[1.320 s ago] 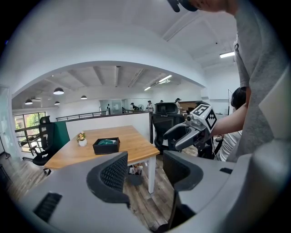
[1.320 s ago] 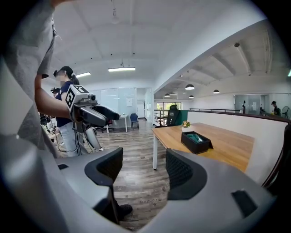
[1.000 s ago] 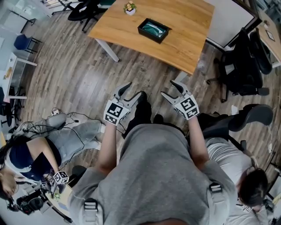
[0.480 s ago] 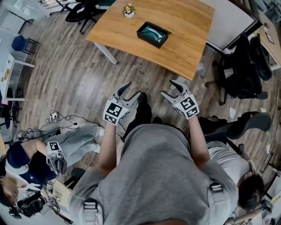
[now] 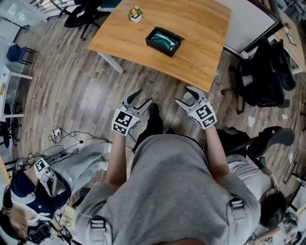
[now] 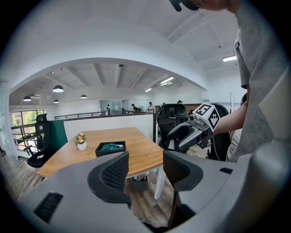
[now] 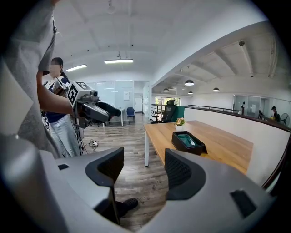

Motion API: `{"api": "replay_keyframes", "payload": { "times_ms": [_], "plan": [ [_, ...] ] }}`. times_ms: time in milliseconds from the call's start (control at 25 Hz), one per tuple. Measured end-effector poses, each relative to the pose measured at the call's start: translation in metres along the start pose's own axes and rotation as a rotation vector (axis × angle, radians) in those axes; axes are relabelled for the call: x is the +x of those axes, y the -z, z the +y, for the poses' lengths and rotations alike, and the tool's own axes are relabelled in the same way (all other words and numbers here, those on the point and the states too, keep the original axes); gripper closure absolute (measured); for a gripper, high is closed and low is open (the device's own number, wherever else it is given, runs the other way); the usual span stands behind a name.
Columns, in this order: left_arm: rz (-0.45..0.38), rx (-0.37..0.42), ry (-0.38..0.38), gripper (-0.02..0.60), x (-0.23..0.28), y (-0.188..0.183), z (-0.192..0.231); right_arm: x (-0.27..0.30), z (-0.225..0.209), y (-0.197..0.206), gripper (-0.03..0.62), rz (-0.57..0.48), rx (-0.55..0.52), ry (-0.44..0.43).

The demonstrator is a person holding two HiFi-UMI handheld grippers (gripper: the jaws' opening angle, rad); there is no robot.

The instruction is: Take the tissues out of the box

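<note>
A black open tissue box [image 5: 165, 40] with teal tissues inside sits on the wooden table [image 5: 201, 28], well ahead of me. Both grippers hang in the air over the floor, short of the table's near edge. My left gripper [image 5: 141, 98] is open with nothing between its jaws. My right gripper [image 5: 185, 95] is open and empty too. The left gripper view shows the box [image 6: 110, 148] beyond the open left gripper [image 6: 145, 166], with the right gripper [image 6: 186, 136] alongside. In the right gripper view the box [image 7: 188, 141] lies past the open right gripper [image 7: 144, 166].
A small potted flower [image 5: 136, 14] stands on the table's far left corner. Black office chairs [image 5: 263, 72] crowd the right side beside a white partition [image 5: 248, 24]. A seated person [image 5: 43, 182] and floor cables [image 5: 60, 134] are at lower left. Another person [image 5: 272, 206] sits at lower right.
The table and box have slid slightly left in the head view. The seated person at lower left has shifted. Both grippers stay open and in place.
</note>
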State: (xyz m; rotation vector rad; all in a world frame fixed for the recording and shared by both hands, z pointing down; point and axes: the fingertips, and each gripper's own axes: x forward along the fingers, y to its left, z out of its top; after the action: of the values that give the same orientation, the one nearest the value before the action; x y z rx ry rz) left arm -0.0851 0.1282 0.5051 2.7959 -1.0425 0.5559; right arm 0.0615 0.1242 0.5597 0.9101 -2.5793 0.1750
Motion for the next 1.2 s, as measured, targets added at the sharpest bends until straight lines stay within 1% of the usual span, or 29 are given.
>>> {"api": "replay_keyframes", "payload": {
  "times_ms": [200, 480, 760, 1000, 1200],
  "plan": [
    [0.007, -0.009, 0.019, 0.334, 0.013, 0.0, 0.031, 0.023, -0.024, -0.021, 0.306, -0.017, 0.021, 0.011],
    [0.008, -0.015, 0.04, 0.334, 0.033, -0.003, 0.091, 0.07, -0.059, -0.039, 0.306, 0.004, 0.02, 0.045],
    [0.006, -0.033, 0.043, 0.334, 0.044, -0.009, 0.168, 0.13, -0.083, -0.049, 0.306, 0.052, 0.038, 0.054],
    [0.004, -0.017, 0.08, 0.334, 0.066, -0.016, 0.224, 0.166, -0.117, -0.063, 0.309, 0.039, 0.08, 0.116],
    [0.009, -0.003, 0.123, 0.334, 0.086, -0.022, 0.248, 0.182, -0.134, -0.073, 0.312, 0.043, 0.095, 0.158]
  ]
}}
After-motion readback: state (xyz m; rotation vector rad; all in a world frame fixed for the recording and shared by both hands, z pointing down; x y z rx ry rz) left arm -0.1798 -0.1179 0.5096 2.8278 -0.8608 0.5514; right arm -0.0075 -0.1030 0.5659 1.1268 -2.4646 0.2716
